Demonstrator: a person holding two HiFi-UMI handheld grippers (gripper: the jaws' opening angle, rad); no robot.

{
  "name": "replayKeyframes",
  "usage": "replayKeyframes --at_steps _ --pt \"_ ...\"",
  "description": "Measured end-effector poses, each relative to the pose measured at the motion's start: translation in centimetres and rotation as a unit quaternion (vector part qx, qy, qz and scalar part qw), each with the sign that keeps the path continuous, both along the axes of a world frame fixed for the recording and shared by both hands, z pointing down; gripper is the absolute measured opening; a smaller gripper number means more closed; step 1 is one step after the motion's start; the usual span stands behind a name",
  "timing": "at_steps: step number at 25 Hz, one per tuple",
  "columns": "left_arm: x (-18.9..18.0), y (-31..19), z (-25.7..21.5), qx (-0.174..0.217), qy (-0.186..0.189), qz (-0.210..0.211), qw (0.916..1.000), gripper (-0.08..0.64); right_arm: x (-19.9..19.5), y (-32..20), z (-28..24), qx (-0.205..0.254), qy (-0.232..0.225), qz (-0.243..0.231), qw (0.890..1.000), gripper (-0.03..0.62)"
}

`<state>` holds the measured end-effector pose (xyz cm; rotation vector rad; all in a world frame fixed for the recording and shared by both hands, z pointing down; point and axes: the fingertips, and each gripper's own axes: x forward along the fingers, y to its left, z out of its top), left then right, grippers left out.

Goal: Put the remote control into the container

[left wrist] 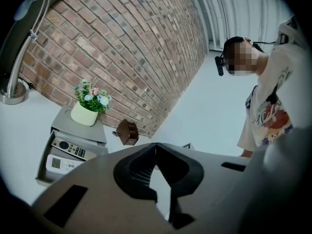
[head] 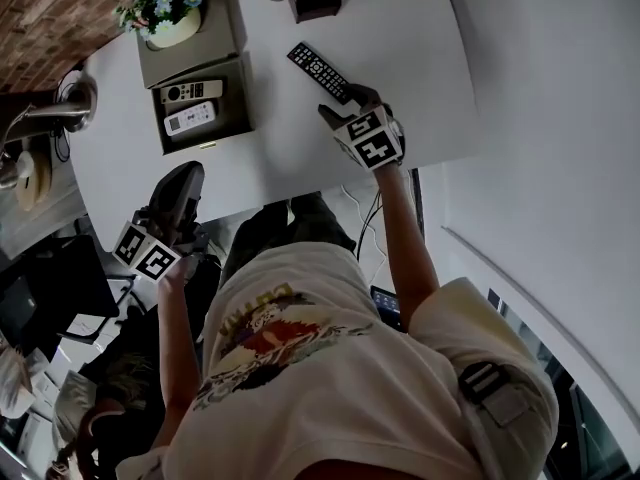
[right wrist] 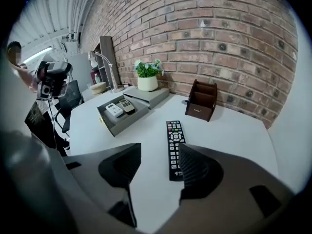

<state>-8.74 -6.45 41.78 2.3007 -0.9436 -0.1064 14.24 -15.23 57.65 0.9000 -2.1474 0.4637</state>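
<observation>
Remote control (head: 320, 72): black, lying flat on the white counter (head: 420, 48), well apart from the container (right wrist: 119, 125). The container is open and holds two smaller remotes (right wrist: 120, 107).

Right gripper (right wrist: 157, 156): at the remote's near end, fingers (right wrist: 200, 168) spread wide, gripping nothing. The remote lies toward one finger, not centred.

Left gripper (left wrist: 156, 149): held back, fingers tip to tip, empty.

Step judged: approach to grasp. The next move calls for centring across the remote's width, lowering, then closing.

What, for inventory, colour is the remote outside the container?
Black remote; clearest in right gripper view.
</observation>
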Motion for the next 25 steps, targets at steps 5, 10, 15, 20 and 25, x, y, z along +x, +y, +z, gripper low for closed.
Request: replayKeyframes --at_steps 5,10,15,20,25 --pt "0.6 0.6 1.1 -0.022 -0.005 -0.018 0.9996 0.006 1.0 -0.9 2.8 -0.023 -0.002 0.0 1.0 0.227" --pt "1.3 1.5 2.2 -0.037 -0.015 -0.034 0.9986 0.005 2.3 -2.4 5.7 -0.037 0.006 0.005 0.999 0.239" --pt "1.7 1.8 2.7 -0.042 -0.026 -0.053 0.9974 0.005 2.8 -3.1 9.4 -0.057 0.037 -0.025 0.997 0.259" --pt "2.4 1.9 2.5 -0.041 -0.025 -0.064 0.9968 0.005 2.5 -3.4 10.3 -0.073 0.047 -0.04 0.995 0.268" --pt "3.0 2.4 2.6 -0.041 -0.02 -0.069 0.9966 0.005 2.4 -3.3 10.4 -0.068 0.053 -0.048 0.995 0.268"
